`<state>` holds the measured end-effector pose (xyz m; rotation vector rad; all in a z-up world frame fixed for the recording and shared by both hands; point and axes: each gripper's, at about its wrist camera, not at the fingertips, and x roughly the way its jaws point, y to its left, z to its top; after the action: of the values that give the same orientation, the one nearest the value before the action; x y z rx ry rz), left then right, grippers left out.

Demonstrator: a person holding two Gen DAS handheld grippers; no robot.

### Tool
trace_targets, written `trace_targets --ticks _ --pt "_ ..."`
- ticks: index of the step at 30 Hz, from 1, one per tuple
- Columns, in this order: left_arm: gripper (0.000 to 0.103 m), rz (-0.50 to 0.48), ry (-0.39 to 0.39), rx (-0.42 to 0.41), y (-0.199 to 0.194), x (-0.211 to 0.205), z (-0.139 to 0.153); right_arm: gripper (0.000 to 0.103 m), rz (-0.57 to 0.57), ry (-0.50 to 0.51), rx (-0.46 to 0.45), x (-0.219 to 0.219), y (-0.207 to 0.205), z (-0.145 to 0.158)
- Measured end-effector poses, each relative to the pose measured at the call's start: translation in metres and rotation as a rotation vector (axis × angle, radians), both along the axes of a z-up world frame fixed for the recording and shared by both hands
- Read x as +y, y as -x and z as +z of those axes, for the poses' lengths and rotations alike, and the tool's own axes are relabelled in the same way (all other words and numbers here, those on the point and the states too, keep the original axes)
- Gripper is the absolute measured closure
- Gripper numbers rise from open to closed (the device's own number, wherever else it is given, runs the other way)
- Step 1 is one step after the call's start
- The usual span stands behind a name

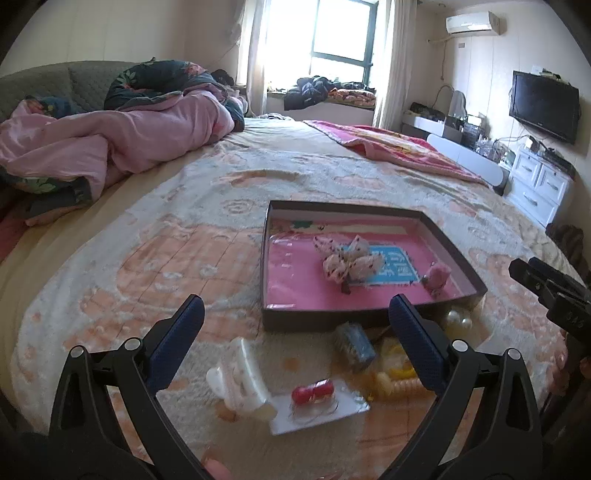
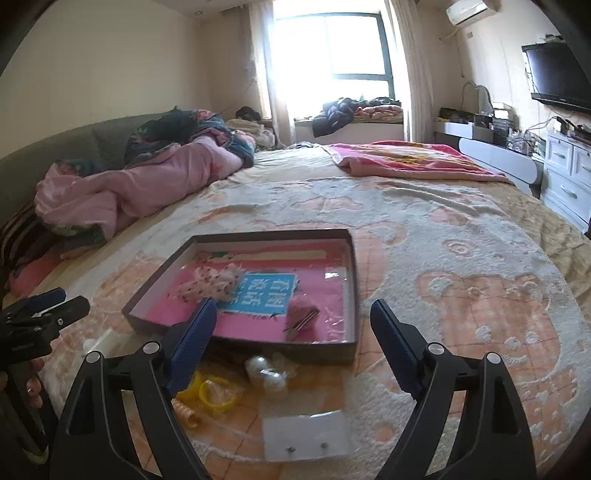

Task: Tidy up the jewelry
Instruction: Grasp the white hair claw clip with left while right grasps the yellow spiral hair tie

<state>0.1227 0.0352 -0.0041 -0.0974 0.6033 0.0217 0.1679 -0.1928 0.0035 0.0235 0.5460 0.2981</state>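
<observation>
Two hair pieces, a spotted bow (image 1: 347,263) and pink clip (image 1: 436,277), lie in the tray (image 1: 325,320); both claws gape empty.

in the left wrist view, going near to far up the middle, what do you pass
red bead earrings on a white card → blue hair clip → near wall of the dark tray → spotted fabric bow inside the tray → patterned blanket → window
</observation>
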Motion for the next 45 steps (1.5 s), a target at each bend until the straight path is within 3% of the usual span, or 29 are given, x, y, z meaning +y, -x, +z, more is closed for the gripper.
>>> trace_targets --ticks 9,26,40,45 --pt "0.011 0.017 -0.030 0.032 0.017 0.009 -0.009 0.021 0.071 0.019 0.009 0.019 0.018 -0.005" --pt "0.011 0.054 -0.007 0.116 0.033 0.033 -0.035 0.021 0.193 0.080 0.026 0.053 0.043 -0.023" --pt "0.012 0.048 0.122 0.189 0.018 0.049 -0.063 0.021 0.288 0.206 0.051 0.090 0.052 -0.057" --pt "0.015 0.050 0.175 0.200 0.011 0.053 -0.070 0.033 0.319 0.298 0.041 0.106 0.053 -0.070"
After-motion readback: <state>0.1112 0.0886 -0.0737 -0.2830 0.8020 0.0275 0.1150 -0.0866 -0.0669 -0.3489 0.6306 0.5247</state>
